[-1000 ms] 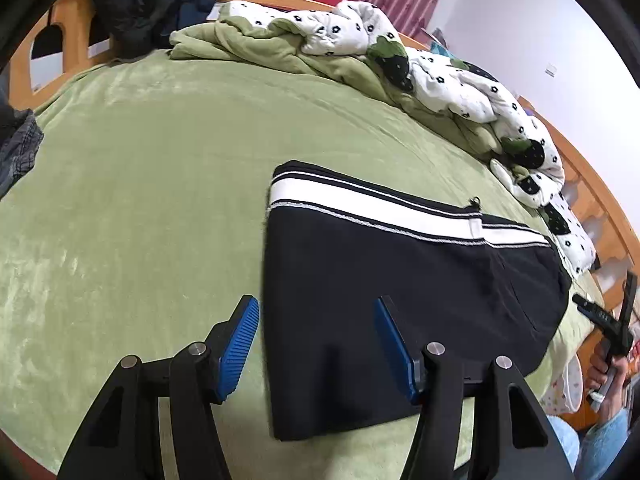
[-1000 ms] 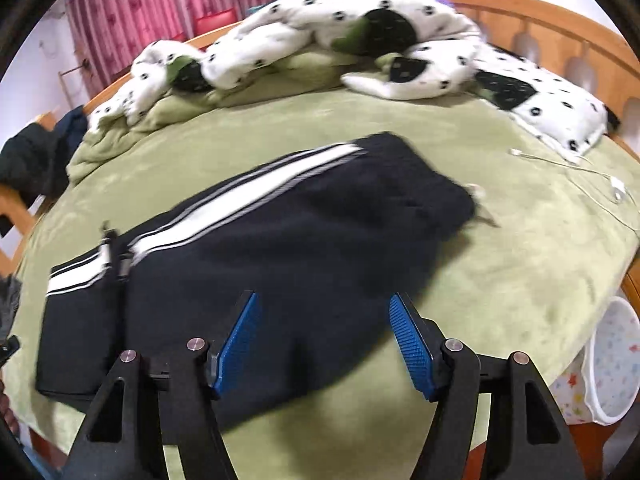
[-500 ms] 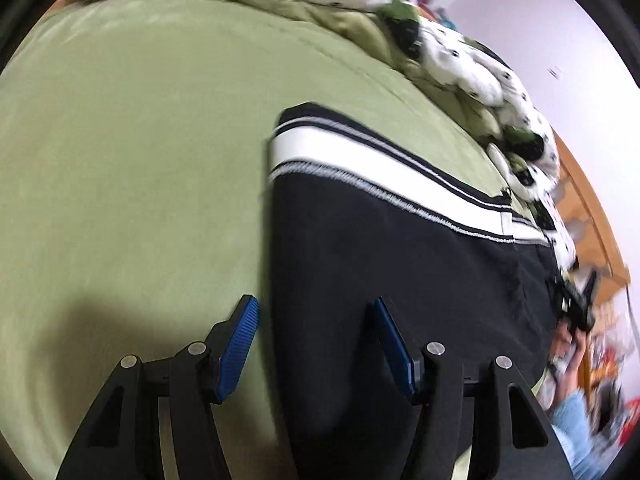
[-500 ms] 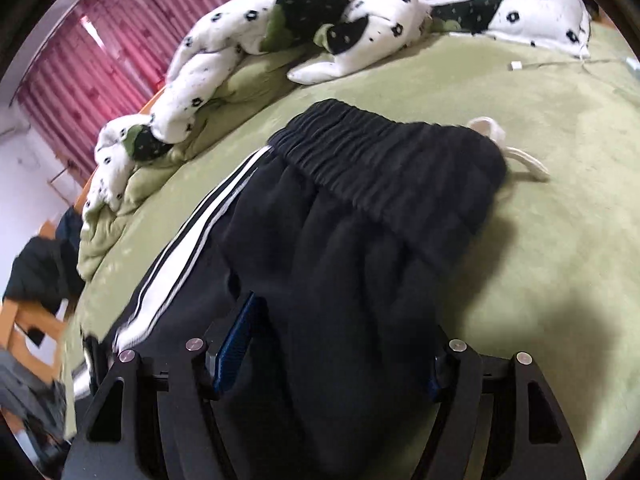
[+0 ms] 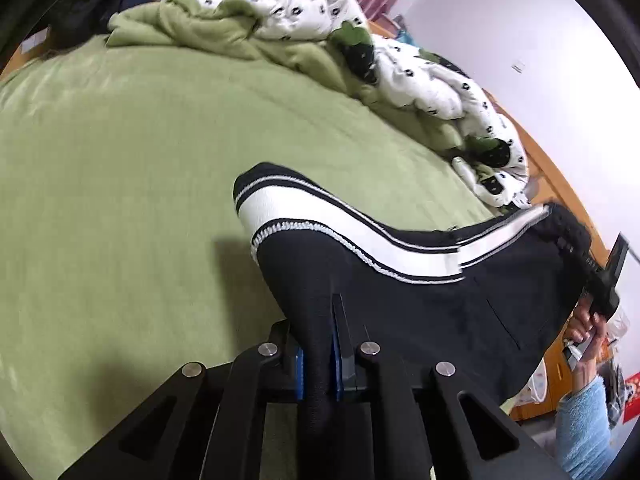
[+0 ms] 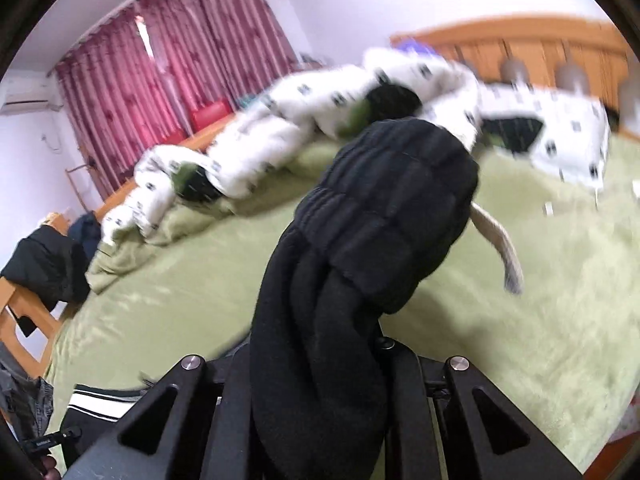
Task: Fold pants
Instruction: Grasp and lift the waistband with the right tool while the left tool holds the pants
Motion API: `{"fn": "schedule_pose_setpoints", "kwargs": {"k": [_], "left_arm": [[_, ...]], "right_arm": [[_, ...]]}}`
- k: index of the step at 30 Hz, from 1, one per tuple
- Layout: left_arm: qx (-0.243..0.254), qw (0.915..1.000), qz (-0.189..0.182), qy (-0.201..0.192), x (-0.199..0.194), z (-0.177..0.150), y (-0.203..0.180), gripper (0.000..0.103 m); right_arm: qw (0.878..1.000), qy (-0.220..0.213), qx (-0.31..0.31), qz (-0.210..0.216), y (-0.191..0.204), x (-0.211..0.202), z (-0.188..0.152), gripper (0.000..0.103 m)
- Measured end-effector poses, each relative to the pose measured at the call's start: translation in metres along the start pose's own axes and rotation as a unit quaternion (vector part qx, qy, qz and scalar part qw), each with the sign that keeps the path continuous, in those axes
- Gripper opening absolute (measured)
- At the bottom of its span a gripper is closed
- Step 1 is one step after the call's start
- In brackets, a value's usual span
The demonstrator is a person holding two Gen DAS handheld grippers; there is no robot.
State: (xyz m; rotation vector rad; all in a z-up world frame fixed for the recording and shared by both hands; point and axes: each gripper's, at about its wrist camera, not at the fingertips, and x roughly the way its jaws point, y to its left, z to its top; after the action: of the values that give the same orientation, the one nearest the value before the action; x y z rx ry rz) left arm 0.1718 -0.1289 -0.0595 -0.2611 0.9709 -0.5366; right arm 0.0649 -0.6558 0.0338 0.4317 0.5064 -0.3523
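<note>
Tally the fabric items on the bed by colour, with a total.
Black with white stripes: 1, track pants
Green: 1, blanket
White with black spots: 1, duvet
Total: 3
Both tongs, left and right, grip the pants.

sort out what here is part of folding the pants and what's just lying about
Part of the job: pants, left gripper, right gripper, green bed cover.
Lying about: spotted quilt, dark clothes at the bed's edge, curtains.

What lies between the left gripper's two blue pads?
In the left wrist view, a pinched fold of the black pants fills the left gripper; nothing else.
</note>
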Motion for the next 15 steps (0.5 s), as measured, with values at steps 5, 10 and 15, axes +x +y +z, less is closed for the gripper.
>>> {"fn": "schedule_pose_setpoints", "kwargs": {"k": [5,10,15], "left_arm": [[0.006,0.9994,-0.003,-0.033,-0.044,0.017,0.012,0.01],[0.012,0.9951,0.083,-0.053,-0.105,0.024,0.066,0.01],[0.021,0.9822,0.185,-0.027,-0.105,0.011,0.123,0.012]], "right_arm": [[0.998,-0.024,-0.026,0.055,0.085,-0.04,0.026,0.016],[0.989,-0.016,-0.038,0.141,0.153,-0.054,0.022,0.015],[0.983,0.018,-0.05,0.178,0.176,-0.018,-0.018,0.017]]}}
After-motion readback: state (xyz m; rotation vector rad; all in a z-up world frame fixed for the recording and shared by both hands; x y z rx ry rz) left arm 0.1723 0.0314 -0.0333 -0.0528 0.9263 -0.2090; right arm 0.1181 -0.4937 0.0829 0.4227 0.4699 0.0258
